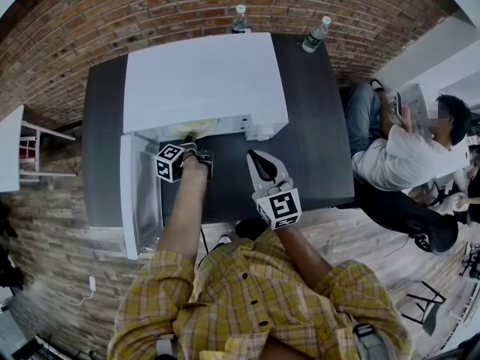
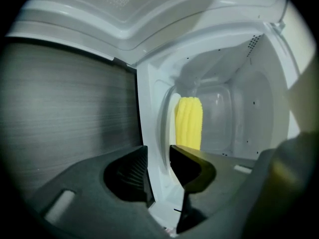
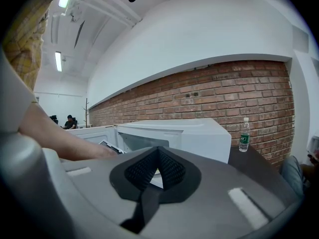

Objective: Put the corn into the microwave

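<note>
The yellow corn (image 2: 189,123) stands upright inside the white microwave (image 1: 202,81), near the left wall of its cavity; a bit of yellow corn (image 1: 192,129) also shows in the head view. My left gripper (image 2: 158,151) is at the mouth of the cavity, open, with the corn beyond its tips and not between them. The white left edge of the opening shows through the gap of the jaws. The microwave door (image 1: 139,193) hangs open to the left. My right gripper (image 1: 253,156) hovers over the dark table (image 1: 315,126) in front of the microwave, shut and empty.
Two water bottles (image 1: 239,19) (image 1: 316,34) stand at the back of the table by the brick wall; one bottle (image 3: 244,133) shows in the right gripper view. A seated person (image 1: 405,156) is at the right of the table.
</note>
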